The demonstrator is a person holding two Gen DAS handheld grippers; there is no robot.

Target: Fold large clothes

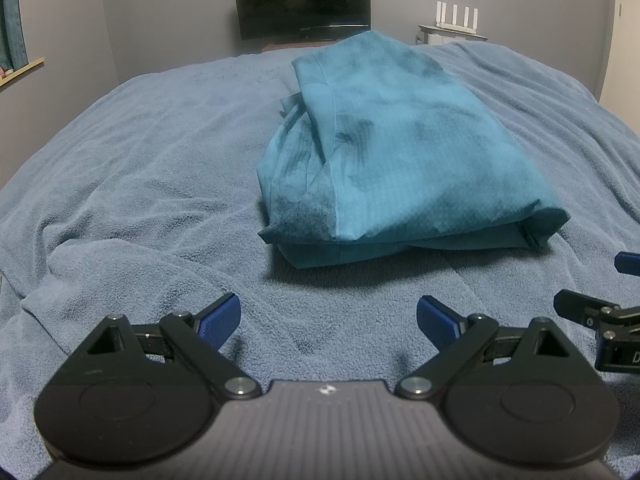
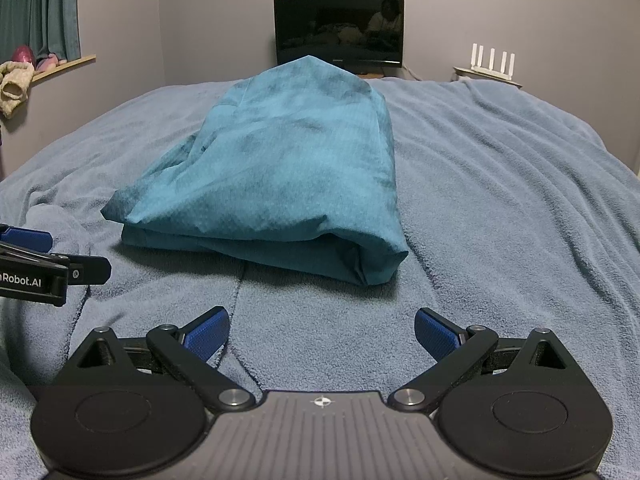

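looking at a teal garment, already folded into a thick layered bundle and sitting on the bed, right of centre in the left wrist view and centre frame in the right wrist view.

left claw is sitting at the bottom of its frame with blue pads spread wide apart, gripping nothing. right claw is doing the same: pads apart, empty. each claw's side is poking into the other camera's edge, so they're hovering side by side, both short of the bundle's near edge and not touching it.

handling, my read: the fabric is looking thin, light and limp, a woven cloth with a mottled tie-dye print. it's going to sag and slide on itself when lifted, so single-layer pinches are risky. the stack is looking several layers deep at the near edge, with a hem seam running up the left flap and a loose corner sticking out at lower right in the left view. if another fold is wanted, i'm thinking of pinching all layers at the two near corners, one per claw.

the bed cover is a blue fleece-like blanket, soft, rumpled into ridges on the left of the frame, likely grippy enough to hold the bundle in place.

background: dark monitor top centre, white router upper right, teal curtain upper left.
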